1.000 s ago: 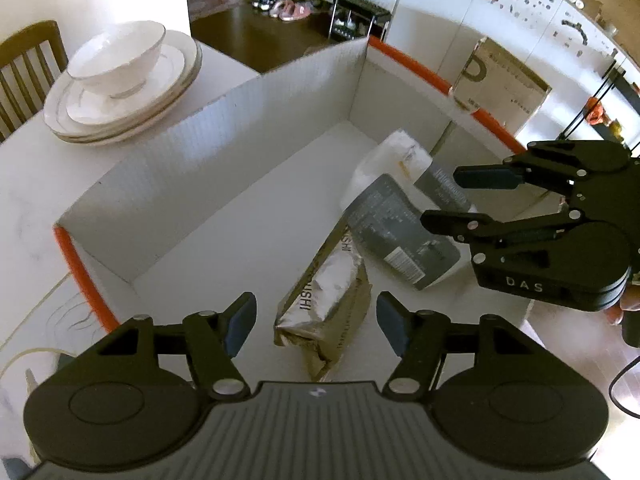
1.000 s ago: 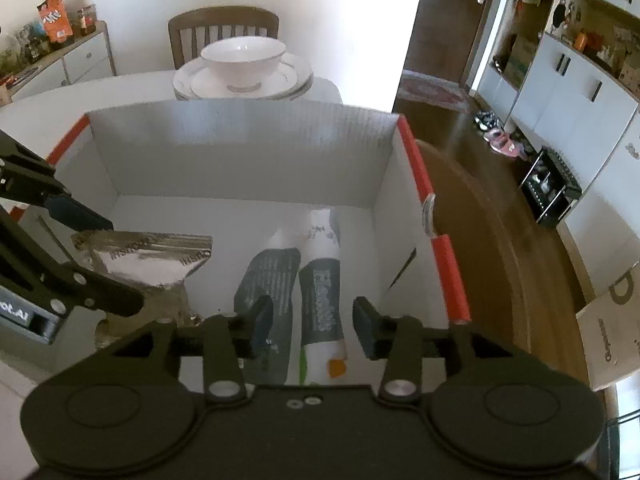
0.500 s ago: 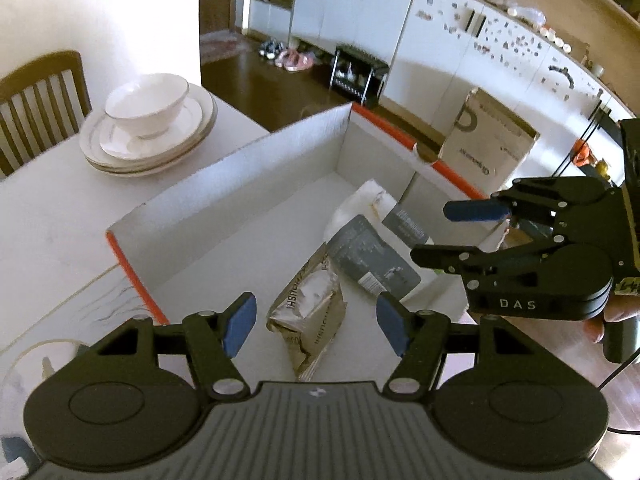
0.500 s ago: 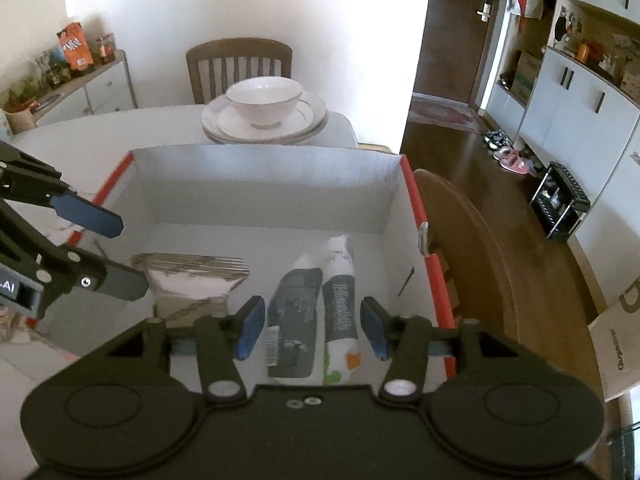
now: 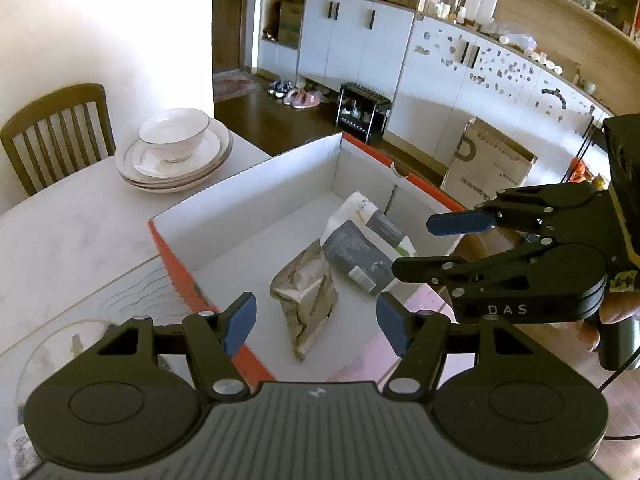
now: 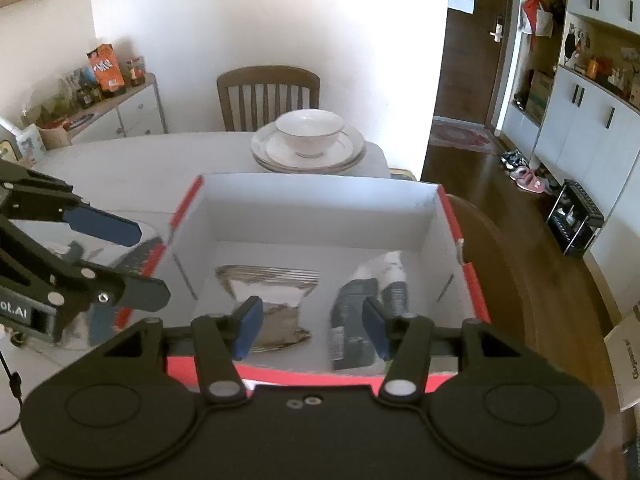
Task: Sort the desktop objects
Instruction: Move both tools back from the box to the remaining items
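A white cardboard box [image 5: 256, 196] with an orange rim stands on the table. Inside it lie a crinkled silver pouch [image 5: 306, 300], a grey packet [image 5: 356, 256] and a white packet [image 5: 358, 208]. My left gripper [image 5: 316, 322] hovers above the box's near corner, open, with nothing between its blue pads. My right gripper [image 5: 436, 246] hangs over the box's right side, open and empty. In the right wrist view the box [image 6: 320, 208] holds the silver pouch [image 6: 268, 294], grey packet [image 6: 352, 320] and white packet [image 6: 394, 276] below my right gripper [image 6: 312, 326]; the left gripper [image 6: 132, 258] is beside the box.
A bowl on stacked plates [image 5: 176, 156] sits at the table's far end, with a wooden chair [image 6: 268, 96] behind it. A round glass dish [image 5: 60, 344] lies left of the box. A curved wooden chair back [image 6: 520, 280] borders the box's right side. A paper bag [image 5: 488, 168] stands on the floor.
Both grippers have risen and drawn back out of the box, which looks smaller now. The three packets stay where they lay. The right jaws have widened a little.
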A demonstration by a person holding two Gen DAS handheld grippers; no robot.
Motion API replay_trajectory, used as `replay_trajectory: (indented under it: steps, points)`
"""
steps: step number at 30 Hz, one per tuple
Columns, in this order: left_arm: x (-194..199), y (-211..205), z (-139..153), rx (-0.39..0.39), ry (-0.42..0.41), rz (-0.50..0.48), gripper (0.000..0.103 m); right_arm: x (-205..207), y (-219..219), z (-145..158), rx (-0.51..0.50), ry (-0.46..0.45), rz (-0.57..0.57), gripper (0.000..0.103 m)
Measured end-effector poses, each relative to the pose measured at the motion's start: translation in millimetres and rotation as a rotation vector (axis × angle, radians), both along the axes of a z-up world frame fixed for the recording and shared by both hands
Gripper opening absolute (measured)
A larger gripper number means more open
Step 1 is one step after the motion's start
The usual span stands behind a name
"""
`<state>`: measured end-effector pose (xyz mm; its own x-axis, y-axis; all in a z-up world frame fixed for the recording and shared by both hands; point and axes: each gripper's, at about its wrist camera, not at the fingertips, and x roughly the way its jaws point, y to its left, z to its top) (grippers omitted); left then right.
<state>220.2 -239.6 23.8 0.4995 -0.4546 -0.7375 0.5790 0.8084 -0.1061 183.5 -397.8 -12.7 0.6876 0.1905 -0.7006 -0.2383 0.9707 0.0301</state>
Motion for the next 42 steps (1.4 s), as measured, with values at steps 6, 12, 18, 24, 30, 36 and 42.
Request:
replay_trajectory:
  steps: [6, 12, 18, 24, 30, 36, 42]
  points:
    - [-29, 30, 3, 0.02, -0.073, 0.017, 0.066, -13, 24, 5, 0.026, -0.008, 0.0, 0.055]
    - [-51, 72, 0, 0.043, -0.121, 0.055, 0.066, -25, 53, 8, 0.036, -0.018, 0.003, 0.064]
    - [-67, 118, -1, 0.049, -0.147, 0.082, 0.066, -36, 88, 10, 0.031, -0.035, 0.03, 0.068]
    - [-81, 163, -5, 0.045, -0.148, 0.111, 0.069, -47, 128, 10, 0.029, -0.043, 0.068, 0.077]
    - [-87, 208, -15, 0.023, -0.123, 0.152, 0.072, -56, 166, 6, 0.039, -0.025, 0.09, 0.082]
    - [-95, 249, -27, 0.018, -0.123, 0.178, 0.082, -62, 198, -2, 0.06, 0.0, 0.086, 0.084]
    - [-101, 287, -44, 0.019, -0.112, 0.211, 0.09, -68, 225, -12, 0.061, 0.023, 0.075, 0.084]
